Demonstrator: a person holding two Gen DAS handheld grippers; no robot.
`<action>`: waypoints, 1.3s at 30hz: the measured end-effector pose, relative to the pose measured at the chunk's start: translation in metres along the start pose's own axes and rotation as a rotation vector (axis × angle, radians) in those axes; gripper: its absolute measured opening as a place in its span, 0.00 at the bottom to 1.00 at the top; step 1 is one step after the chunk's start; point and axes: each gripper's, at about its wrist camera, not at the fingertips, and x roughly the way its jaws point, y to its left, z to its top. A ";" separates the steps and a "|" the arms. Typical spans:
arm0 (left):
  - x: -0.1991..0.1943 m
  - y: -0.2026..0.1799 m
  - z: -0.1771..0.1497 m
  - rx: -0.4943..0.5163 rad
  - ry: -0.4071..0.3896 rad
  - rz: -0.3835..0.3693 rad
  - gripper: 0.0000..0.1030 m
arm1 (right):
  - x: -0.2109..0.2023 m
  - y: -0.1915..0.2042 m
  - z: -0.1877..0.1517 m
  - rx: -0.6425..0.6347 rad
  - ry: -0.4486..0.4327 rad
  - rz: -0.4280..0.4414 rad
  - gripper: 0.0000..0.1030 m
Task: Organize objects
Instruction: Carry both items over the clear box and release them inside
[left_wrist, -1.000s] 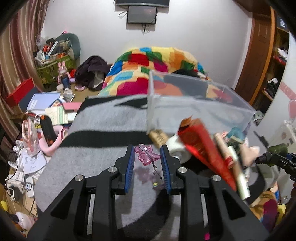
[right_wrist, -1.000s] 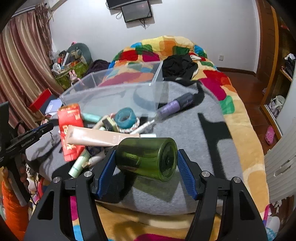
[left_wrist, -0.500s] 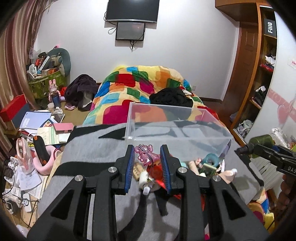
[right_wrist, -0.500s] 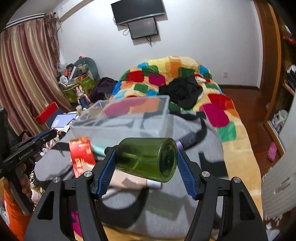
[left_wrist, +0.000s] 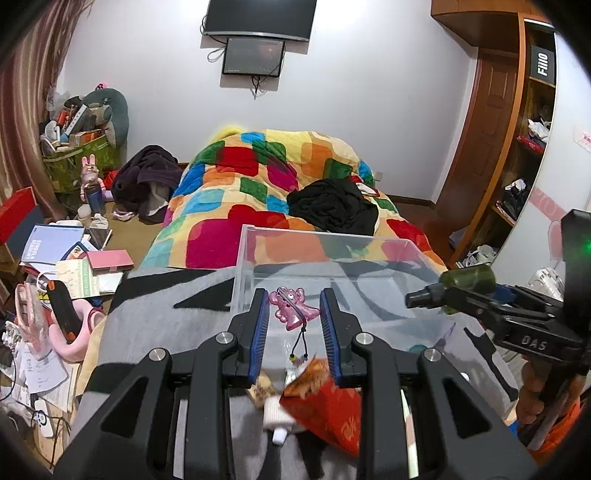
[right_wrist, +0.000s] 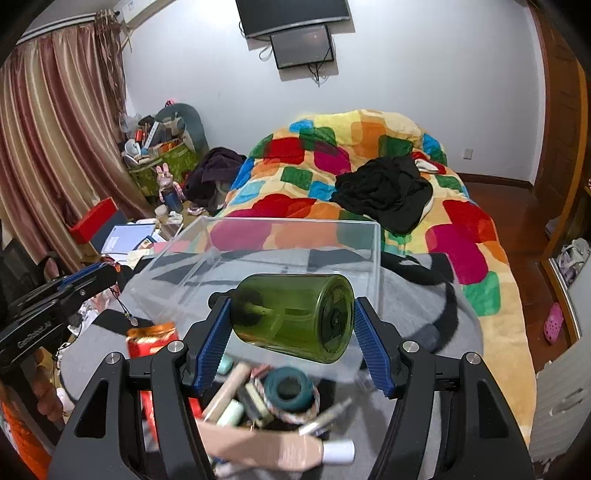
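Gripping a pink elephant-shaped charm (left_wrist: 293, 308) between its narrow blue pads, the left gripper (left_wrist: 294, 325) hangs in front of a clear plastic box (left_wrist: 243, 258), and the charm's dark cord with small beads (left_wrist: 300, 350) dangles down between the fingers. The right gripper (right_wrist: 293, 339) stands wider, its pads pressed on the two ends of a green bottle (right_wrist: 295, 317) that lies sideways across the jaws, its flat base turned to the right and toward the camera; in the left wrist view the same bottle (left_wrist: 467, 280) shows its black spray top pointing left. The clear plastic box sits open-topped on a grey and black blanket (left_wrist: 166, 306) at the near end of the bed, and looks empty through its walls. Behind it spreads a quilt of bright coloured patches (left_wrist: 258, 177) with a heap of black clothing (left_wrist: 332, 206) on it. Just below both grippers, in front of the box, lies a loose pile: a red packet (left_wrist: 328, 410), a teal roll of tape (right_wrist: 288, 387), a beige tube with a white cap (right_wrist: 273, 446) and several smaller tubes, partly blurred. Books and papers (left_wrist: 74, 258) litter the floor left of the bed. A hand (left_wrist: 532, 384) grips the right gripper's handle.
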 end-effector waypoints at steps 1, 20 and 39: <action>0.003 0.000 0.002 0.002 0.006 -0.001 0.27 | 0.005 -0.001 0.002 0.002 0.009 0.004 0.60; 0.092 0.003 0.021 0.014 0.229 -0.061 0.27 | 0.077 0.014 0.014 -0.064 0.144 0.004 0.60; 0.053 -0.005 0.026 0.050 0.158 -0.056 0.56 | 0.058 0.016 0.013 -0.079 0.157 0.037 0.64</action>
